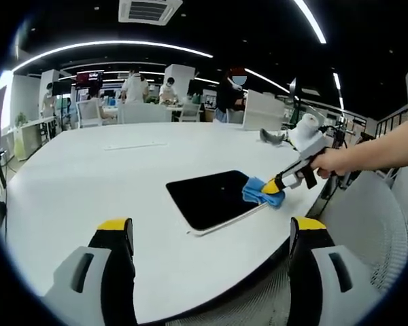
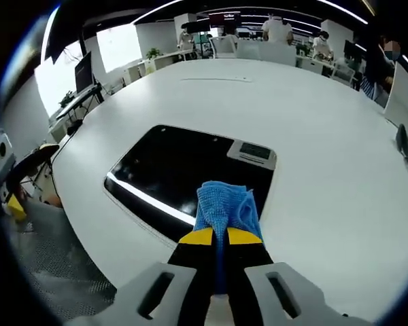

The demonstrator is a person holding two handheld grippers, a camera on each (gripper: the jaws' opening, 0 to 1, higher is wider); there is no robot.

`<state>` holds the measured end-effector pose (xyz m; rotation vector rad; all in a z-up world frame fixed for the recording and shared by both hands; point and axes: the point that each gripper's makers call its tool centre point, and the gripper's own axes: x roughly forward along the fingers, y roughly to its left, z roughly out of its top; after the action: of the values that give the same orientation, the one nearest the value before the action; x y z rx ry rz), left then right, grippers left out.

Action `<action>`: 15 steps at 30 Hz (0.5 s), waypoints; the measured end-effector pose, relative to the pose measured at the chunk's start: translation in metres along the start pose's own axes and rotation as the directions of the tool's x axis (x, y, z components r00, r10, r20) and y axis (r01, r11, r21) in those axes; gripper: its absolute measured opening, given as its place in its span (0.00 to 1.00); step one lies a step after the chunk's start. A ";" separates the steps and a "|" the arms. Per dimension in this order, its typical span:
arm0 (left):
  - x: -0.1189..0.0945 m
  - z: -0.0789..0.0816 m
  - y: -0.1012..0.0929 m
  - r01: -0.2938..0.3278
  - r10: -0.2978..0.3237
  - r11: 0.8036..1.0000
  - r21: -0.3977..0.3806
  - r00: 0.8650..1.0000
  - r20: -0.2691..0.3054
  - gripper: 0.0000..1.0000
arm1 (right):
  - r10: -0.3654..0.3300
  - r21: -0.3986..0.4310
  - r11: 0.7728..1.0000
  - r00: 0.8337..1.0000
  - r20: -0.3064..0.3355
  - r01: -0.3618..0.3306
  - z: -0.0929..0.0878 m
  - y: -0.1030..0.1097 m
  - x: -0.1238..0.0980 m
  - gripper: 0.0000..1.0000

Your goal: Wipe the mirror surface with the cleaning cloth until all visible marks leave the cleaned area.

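The mirror (image 2: 183,180) is lying flat near the bench (image 1: 88,176) edge closest to me, a dark glossy rectangle with rounded corners, reflecting a ceiling light as a bright streak. In the right gripper view its long axis is running across in front of my right tool (image 2: 221,238), with the unwiped bulk of the glass stretching ahead and off to the left. I am pinching the blue cleaning cloth (image 2: 224,204) between that tool's pressed-together jaws and holding it down on the mirror's near edge. In the left gripper view the same cloth (image 1: 262,192) is sitting at the mirror's (image 1: 211,198) right-hand corner, with my hand (image 1: 333,161) behind the right tool (image 1: 272,185).

My left tool (image 1: 211,234) is hanging spread and empty over the bench's near edge, just short of the mirror. The right tool is nearer and already touching, so I judge the coming stroke is its work, sweeping leftward along the long axis.
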<state>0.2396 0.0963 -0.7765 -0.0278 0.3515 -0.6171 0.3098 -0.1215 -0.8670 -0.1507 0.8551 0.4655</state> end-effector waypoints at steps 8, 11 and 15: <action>0.000 0.001 0.001 -0.002 0.002 1.000 -0.002 1.000 0.003 0.94 | 0.035 -0.014 0.999 0.999 0.026 -0.035 0.001 0.000 0.001 0.00; 0.000 0.000 0.000 -0.001 0.001 1.000 -0.003 1.000 0.000 0.94 | 0.044 -0.016 0.999 0.998 0.039 -0.043 0.001 0.000 0.000 0.00; -0.001 0.004 -0.002 0.016 -0.016 1.000 -0.010 1.000 0.022 0.95 | 0.055 -0.038 0.998 0.996 0.070 -0.052 0.001 0.001 0.000 0.00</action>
<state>0.2392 0.0946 -0.7726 -0.0467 0.3338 -0.6304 0.3096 -0.1200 -0.8663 -0.1440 0.7832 0.5335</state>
